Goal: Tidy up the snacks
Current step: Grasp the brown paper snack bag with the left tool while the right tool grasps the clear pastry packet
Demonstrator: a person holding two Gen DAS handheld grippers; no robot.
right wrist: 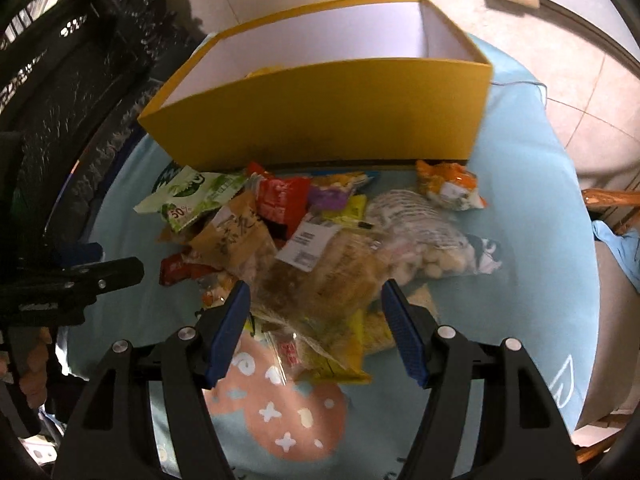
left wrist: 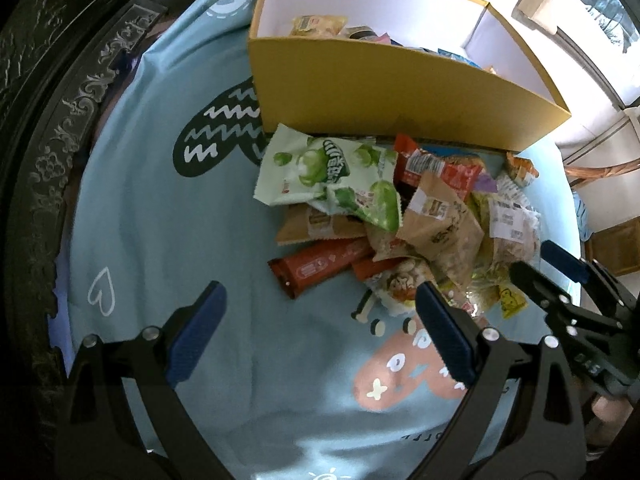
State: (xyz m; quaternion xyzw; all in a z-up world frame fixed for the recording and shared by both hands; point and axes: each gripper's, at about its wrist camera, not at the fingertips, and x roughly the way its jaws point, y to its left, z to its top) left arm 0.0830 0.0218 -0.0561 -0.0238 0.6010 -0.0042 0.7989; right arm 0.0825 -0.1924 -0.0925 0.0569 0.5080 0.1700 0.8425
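Pale blue cartoon-print cloth [left wrist: 168,216] under a yellow cardboard box [left wrist: 384,96] (a few packets already inside), snack pile [left wrist: 400,216] heaped just before it; left gripper [left wrist: 320,320] spread wide, empty, beside the red bar [left wrist: 320,266]; right gripper [right wrist: 316,316] parted around a clear cracker bag [right wrist: 320,276], not yet pinching; sorting midway, closing and lifting boxward judged next

Both wrist views look down, near, sharing snack pile [left wrist: 400,216] and yellow box [right wrist: 320,108]

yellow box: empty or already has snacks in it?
Partly filled. The left wrist view shows several packets inside the yellow box, behind its front wall; most snacks lie outside in the pile.
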